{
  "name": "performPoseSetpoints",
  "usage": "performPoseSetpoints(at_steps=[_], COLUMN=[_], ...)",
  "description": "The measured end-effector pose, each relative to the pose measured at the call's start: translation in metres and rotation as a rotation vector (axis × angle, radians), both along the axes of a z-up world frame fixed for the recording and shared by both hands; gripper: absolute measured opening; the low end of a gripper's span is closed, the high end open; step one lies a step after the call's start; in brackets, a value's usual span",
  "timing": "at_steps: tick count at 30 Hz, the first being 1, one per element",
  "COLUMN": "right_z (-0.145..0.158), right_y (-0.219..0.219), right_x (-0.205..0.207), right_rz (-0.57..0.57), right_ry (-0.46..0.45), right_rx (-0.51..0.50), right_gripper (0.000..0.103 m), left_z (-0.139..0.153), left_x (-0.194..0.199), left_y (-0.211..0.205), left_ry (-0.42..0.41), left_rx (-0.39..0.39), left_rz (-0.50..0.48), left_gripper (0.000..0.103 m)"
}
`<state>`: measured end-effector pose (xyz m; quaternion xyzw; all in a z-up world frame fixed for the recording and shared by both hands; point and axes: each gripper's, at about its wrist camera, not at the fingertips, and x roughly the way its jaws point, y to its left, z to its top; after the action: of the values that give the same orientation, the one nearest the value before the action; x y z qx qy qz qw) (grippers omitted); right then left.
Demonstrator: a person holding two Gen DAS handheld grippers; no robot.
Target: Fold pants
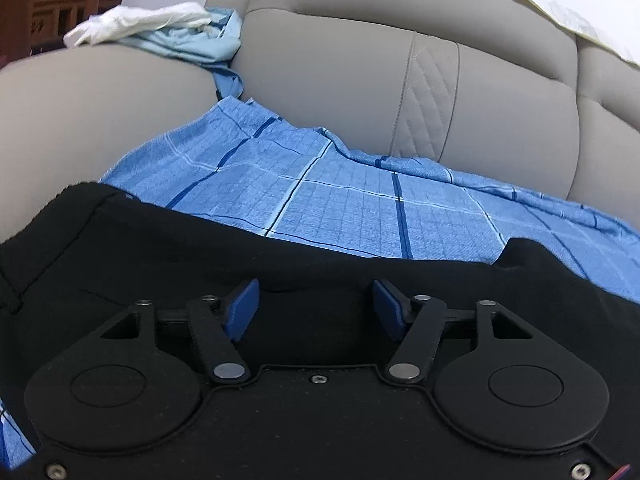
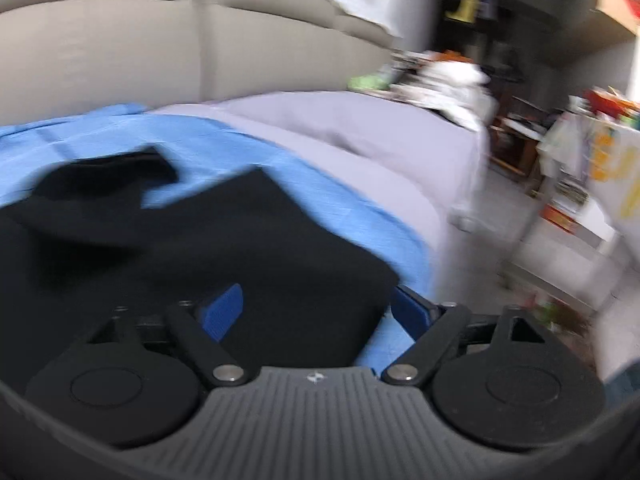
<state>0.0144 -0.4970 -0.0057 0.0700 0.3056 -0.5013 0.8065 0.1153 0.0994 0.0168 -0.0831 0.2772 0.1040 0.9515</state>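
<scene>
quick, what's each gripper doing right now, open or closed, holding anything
Left gripper: open, empty, over the black pants.
Right gripper: open wide, empty, over the pants' edge.

My left gripper (image 1: 314, 306) tilts downward, its blue pads well apart. My right gripper (image 2: 318, 312) tilts downward too, jaws spread wider, gripping nothing.

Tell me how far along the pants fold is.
The black pants lie on the blue checked sheet, partly doubled over but uneven. The left gripper and right gripper are open, gripping nothing. Squaring and final folds appear left.
</scene>
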Motion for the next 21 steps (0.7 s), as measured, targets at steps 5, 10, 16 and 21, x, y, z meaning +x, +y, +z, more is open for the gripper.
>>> performPoseSetpoints(at_steps=[5, 10, 16, 21], right_z=[0.009, 0.012, 0.009, 0.006], right_y=[0.004, 0.048, 0.094, 0.103], right_x=[-0.032, -0.007, 0.054, 0.075], right_rz=[0.151, 0.509, 0.756, 0.745], right_ry=[-0.193, -0.173, -0.028, -0.021], right_rx=[0.002, -0.096, -0.087, -0.069], right_gripper=[0.09, 0.096, 0.096, 0.094], left_z=[-0.006, -0.007, -0.008, -0.008], left_x=[0.001, -0.001, -0.002, -0.003], left_y=[-0.007, -0.001, 0.002, 0.002], left_ry=[-0.02, -0.043, -0.057, -0.065], left_rx=[0.057, 0.003, -0.01, -0.017], left_rz=[-0.023, -0.043, -0.062, -0.071], left_gripper=[0.069, 0.079, 0.082, 0.086])
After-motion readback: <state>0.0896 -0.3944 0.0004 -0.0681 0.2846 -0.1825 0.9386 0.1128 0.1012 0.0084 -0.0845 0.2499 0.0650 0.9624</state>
